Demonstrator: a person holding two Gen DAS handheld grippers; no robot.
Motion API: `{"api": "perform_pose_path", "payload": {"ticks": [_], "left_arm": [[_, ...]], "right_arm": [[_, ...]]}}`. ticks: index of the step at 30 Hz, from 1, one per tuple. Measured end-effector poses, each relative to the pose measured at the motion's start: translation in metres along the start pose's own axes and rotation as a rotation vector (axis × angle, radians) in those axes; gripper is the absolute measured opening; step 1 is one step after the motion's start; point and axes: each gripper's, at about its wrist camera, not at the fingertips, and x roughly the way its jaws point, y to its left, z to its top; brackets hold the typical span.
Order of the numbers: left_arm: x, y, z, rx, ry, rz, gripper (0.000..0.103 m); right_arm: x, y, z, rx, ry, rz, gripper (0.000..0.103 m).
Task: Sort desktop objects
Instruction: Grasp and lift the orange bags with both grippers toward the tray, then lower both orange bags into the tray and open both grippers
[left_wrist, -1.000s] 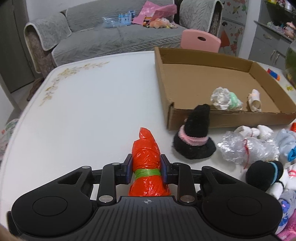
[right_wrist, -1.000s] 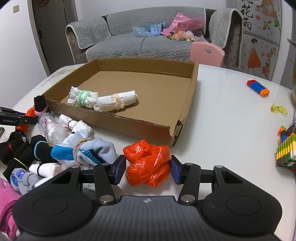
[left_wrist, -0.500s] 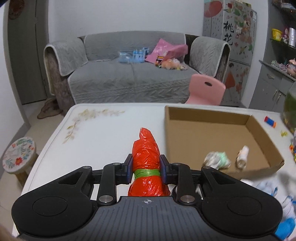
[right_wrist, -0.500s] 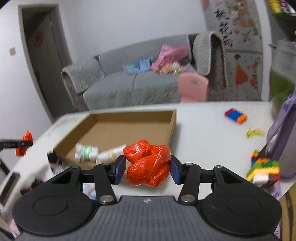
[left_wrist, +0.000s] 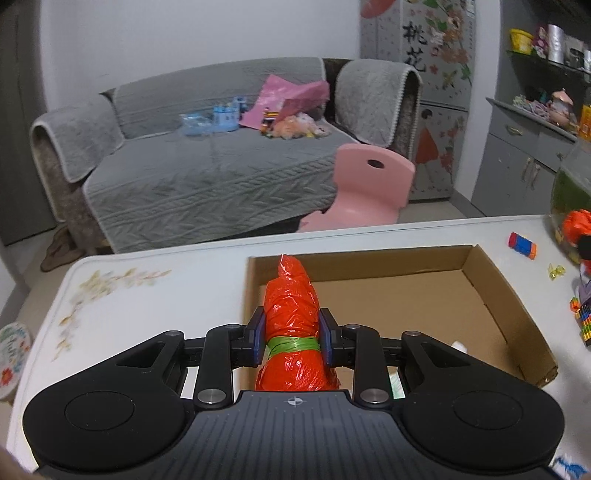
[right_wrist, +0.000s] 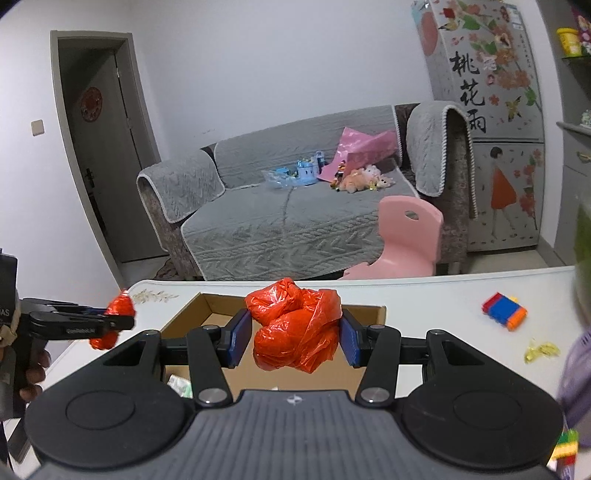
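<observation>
My left gripper (left_wrist: 291, 341) is shut on a rolled red plastic bag (left_wrist: 291, 306) tied with a green band, held upright above the near left corner of the open cardboard box (left_wrist: 491, 291). My right gripper (right_wrist: 295, 338) is shut on a crumpled red plastic bag (right_wrist: 295, 332), held above the same box (right_wrist: 199, 306). The left gripper with its red bag (right_wrist: 118, 306) shows at the left of the right wrist view. The right gripper's red bag (left_wrist: 576, 225) shows at the right edge of the left wrist view. A white roll (left_wrist: 460, 345) in the box is mostly hidden.
The white table (left_wrist: 147, 291) carries a striped block toy (right_wrist: 504, 310), a yellow plastic piece (right_wrist: 541, 350) and stacked coloured bricks (left_wrist: 583, 319) on the right. A pink chair (right_wrist: 406, 236) and a grey sofa (right_wrist: 288, 218) stand beyond the table.
Both grippers have risen from the table with their red bags and now sit higher over the box. The socks and bags at the table's front have dropped out of view.
</observation>
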Motion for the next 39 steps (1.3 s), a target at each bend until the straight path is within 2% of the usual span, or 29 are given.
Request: {"api": "perform_pose_path", "payload": {"ticks": [9,19,25,31,39], "left_arm": [[0.051,-0.013,-0.002,0.012,0.063,-0.049,0.035],[0.078,-0.011,-0.019,0.051,0.119,0.009,0.035],[0.081,-0.018,-0.021,0.093,0.113,0.054,0.035],[0.076,-0.023,-0.023,0.155,0.067,0.116,0.035],[0.077,-0.022,-0.024,0.168,0.056,0.125,0.035]], "right_arm": [[0.040,0.009,-0.004,0.000,0.047,0.048,0.046],[0.038,0.004,-0.006,0.028,0.054,0.011,0.046],[0.047,0.002,-0.008,0.029,0.080,-0.001,0.046],[0.051,-0.002,-0.009,0.026,0.088,-0.022,0.046],[0.060,-0.003,-0.016,0.015,0.120,-0.042,0.047]]}}
